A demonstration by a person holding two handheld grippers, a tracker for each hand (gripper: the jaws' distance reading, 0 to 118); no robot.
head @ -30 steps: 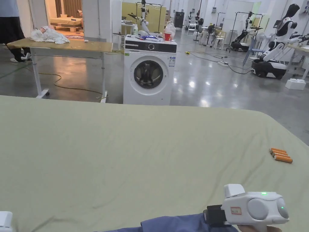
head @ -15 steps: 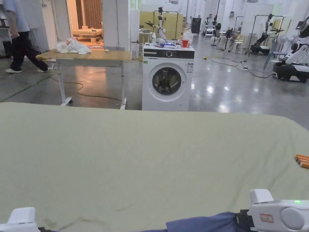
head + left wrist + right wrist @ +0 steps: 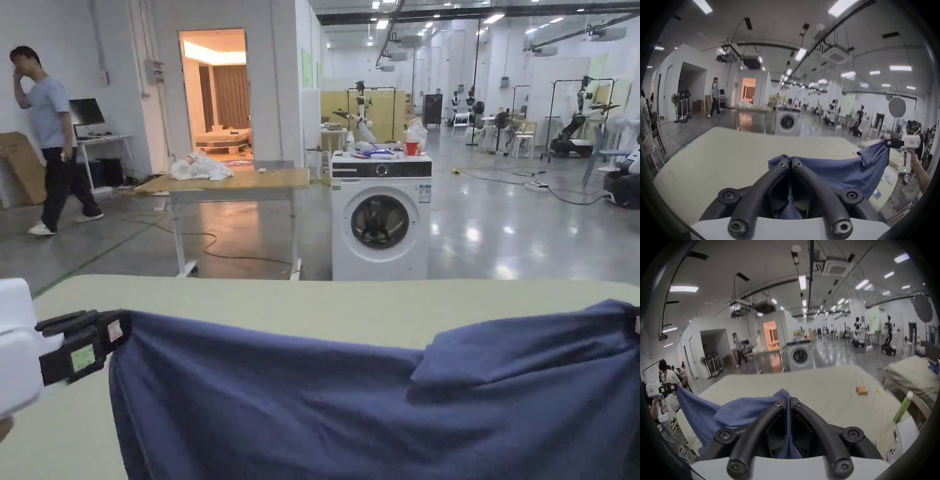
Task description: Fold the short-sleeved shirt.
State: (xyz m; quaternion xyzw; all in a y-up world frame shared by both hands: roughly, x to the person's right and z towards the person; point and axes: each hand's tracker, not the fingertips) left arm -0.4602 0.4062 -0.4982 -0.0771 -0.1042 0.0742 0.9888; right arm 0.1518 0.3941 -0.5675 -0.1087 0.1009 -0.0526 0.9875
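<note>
Shirt [image 3: 350,400], dark blue and short-sleeved, hangs stretched across the near side of the pale green tabletop [image 3: 312,306] in the head view, lifted off it along its upper edge. The left tongs [image 3: 119,328] pinch one upper corner at the tabletop's left edge, their black jaws together on the cloth. The other upper corner runs to the picture's right border, where a sleeve lies folded over the front. Beyond the far edge stand a washing machine [image 3: 380,225] and a wooden table [image 3: 231,182], and a person [image 3: 53,144] walks by the wall.

From the left gripper view, the left tongs [image 3: 790,160] press together with blue fabric caught between them and trailing back under the jaws. The shirt sags rightward to the right tongs [image 3: 886,142], held by a hand [image 3: 911,154] past the tabletop's right edge.

From the right gripper view, the right tongs [image 3: 787,398] are clamped on a peak of the shirt, cloth running between the jaws. Orange cylinders [image 3: 862,390] lie near the tabletop's right edge, and a green bottle [image 3: 903,407] leans just off its near right corner.
</note>
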